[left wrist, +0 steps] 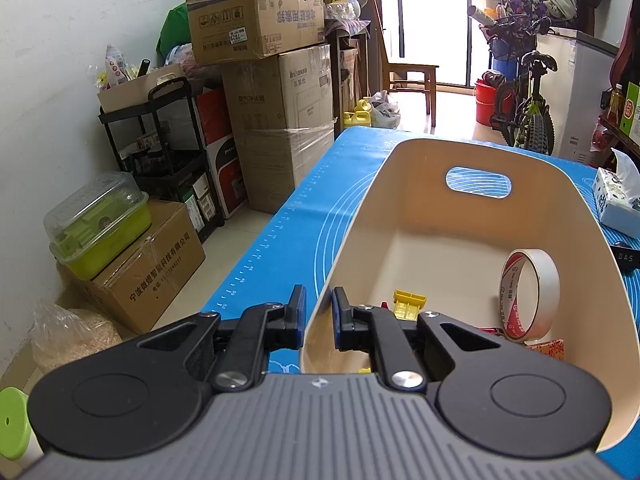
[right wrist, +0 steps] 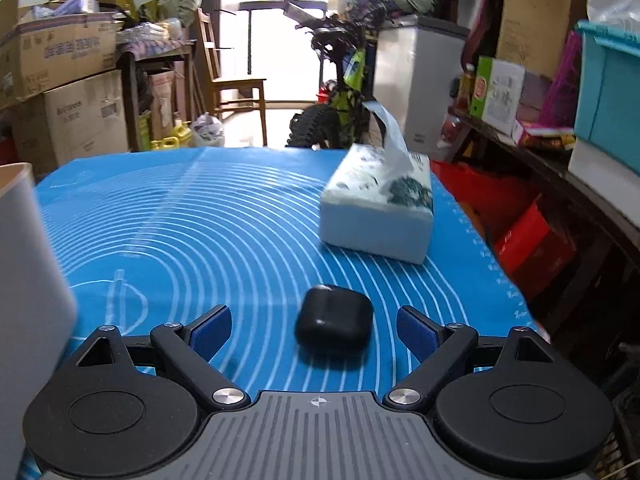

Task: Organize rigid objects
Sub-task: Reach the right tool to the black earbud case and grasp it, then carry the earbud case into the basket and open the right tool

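A cream plastic bin (left wrist: 404,200) with a handle cutout stands on the blue mat (left wrist: 304,216). My left gripper (left wrist: 319,316) is shut on the bin's near left rim, one finger outside, one inside. Inside the bin lie a roll of white tape (left wrist: 530,296), a yellow block (left wrist: 408,306) and a red-patterned item (left wrist: 550,348). In the right wrist view my right gripper (right wrist: 314,334) is open, its fingers either side of a black earbud case (right wrist: 334,326) lying on the mat (right wrist: 200,232). The bin's wall (right wrist: 28,280) shows at the left edge.
A tissue box (right wrist: 380,208) sits on the mat beyond the case, also seen at the right in the left wrist view (left wrist: 616,200). Stacked cardboard boxes (left wrist: 280,120), a black shelf rack (left wrist: 168,152), a bicycle (left wrist: 528,116) and cluttered shelves (right wrist: 560,140) surround the table.
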Demonstrator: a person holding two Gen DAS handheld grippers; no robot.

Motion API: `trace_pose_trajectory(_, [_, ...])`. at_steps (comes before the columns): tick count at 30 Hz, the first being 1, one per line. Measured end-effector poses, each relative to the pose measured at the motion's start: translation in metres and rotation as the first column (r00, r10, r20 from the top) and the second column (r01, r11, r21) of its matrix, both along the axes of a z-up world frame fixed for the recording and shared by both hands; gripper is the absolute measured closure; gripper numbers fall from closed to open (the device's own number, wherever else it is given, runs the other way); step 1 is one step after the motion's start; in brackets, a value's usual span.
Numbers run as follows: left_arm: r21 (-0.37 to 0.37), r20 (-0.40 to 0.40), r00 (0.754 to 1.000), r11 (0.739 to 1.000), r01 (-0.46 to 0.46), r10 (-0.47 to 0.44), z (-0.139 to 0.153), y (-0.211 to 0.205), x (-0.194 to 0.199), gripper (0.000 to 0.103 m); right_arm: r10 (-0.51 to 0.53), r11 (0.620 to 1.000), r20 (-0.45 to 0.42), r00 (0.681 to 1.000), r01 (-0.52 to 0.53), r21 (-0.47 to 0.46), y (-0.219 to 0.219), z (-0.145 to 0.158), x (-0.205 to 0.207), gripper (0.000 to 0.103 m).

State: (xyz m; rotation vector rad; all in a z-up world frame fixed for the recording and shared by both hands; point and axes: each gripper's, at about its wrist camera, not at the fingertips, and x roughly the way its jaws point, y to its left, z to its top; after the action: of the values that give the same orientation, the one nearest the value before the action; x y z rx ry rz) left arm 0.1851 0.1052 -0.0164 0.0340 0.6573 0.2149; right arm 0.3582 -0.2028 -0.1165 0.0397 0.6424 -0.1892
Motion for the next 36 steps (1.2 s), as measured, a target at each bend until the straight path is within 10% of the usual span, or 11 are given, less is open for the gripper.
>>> trace_pose_trajectory(13, [0.004, -0.002, 1.0, 1.0, 0.005, -0.005, -0.001, 0.0, 0.002, 0.088, -0.01, 1.0, 0.005, 1.0, 0.01, -0.003, -0.005, -0.013, 0.015, 0.052])
trace_pose_trajectory(36, [0.003, 0.004, 1.0, 1.0, -0.009, 0.009, 0.001, 0.0, 0.0, 0.088, 0.098, 0.995, 0.055, 0.994, -0.098, -0.016, 0.01, 0.041, -0.034, 0.053])
